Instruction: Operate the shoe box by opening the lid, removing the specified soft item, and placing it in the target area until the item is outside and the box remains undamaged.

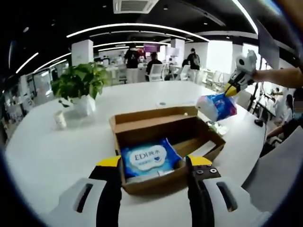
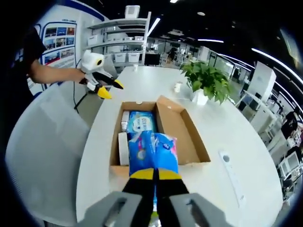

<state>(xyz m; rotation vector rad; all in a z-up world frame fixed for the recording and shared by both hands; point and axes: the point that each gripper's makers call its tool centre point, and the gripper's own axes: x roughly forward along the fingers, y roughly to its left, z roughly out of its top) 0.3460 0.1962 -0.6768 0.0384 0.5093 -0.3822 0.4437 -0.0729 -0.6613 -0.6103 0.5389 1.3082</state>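
Pack lifted clear, not yet set down

Box [image 1: 165,142] sits open on the worktop [image 1: 57,142]. Right tongs [image 2: 154,174] pinch the blue pack [image 2: 154,151], held above the box; placing it is left. Left tongs [image 1: 154,163] gape wide, empty, at the box's near wall. Another pack [image 1: 149,160] lies inside.

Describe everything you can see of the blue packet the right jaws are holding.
The blue packet is a soft, glossy plastic pack, blue with white and pink print, crinkled. The right gripper pinches its lower end, jaws shut on it. It hangs in the air beside the open cardboard box, clear of the table. Nothing else touches it.
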